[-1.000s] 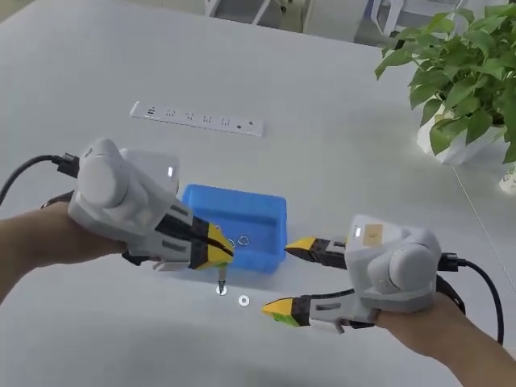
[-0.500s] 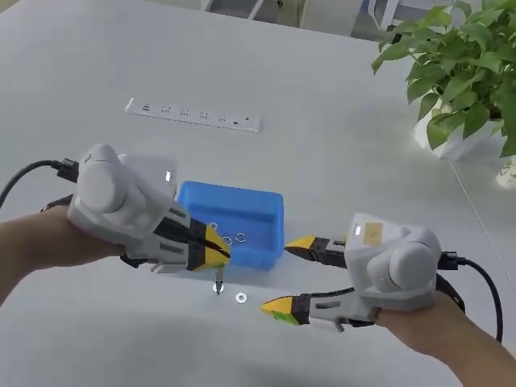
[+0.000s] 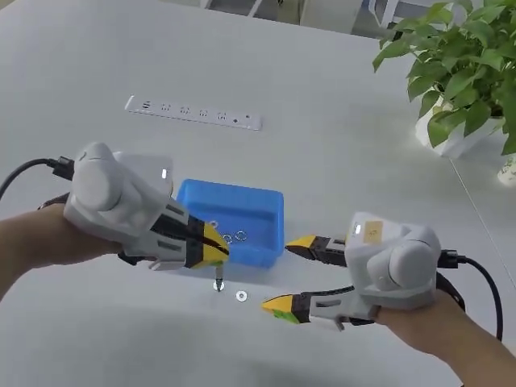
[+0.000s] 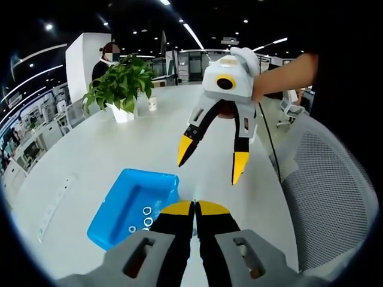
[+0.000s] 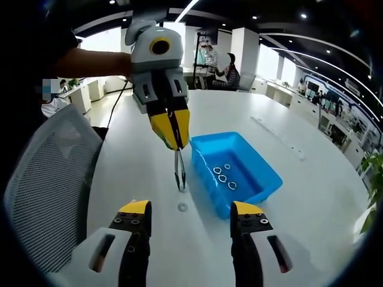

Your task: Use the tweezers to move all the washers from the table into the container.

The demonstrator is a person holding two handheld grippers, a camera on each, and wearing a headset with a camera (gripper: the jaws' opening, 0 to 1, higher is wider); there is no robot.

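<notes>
The left gripper (image 3: 214,247) is pinching the tweezers (image 3: 218,278), with its jaws pressed together on the handle end and the tips pointing down at the table (image 3: 339,161). The right gripper (image 3: 280,275) is idling at 3 o'clock of the tweezers, jaws spread wide and gripping nothing. One loose washer (image 3: 241,296) is lying on the table just beside the tweezer tips, at about 4 o'clock of them. The blue container (image 3: 256,201) is sitting near that washer at its 12 o'clock, not touching it. Several washers (image 3: 234,238) are already lying inside. I cannot tell whether the tips are touching the table or carrying anything; they are too small.

The step in hand looks like going for the loose washer, with most of the job seemingly done. The next move is probably calling for:
- shifting the tips toward 4 o'clock
- parting them over the washer's rim, then closing and lifting
- carrying toward 12 o'clock over the container wall and releasing

The washer is thin and flat, so it is likely slipping if pinched off-centre.
</notes>
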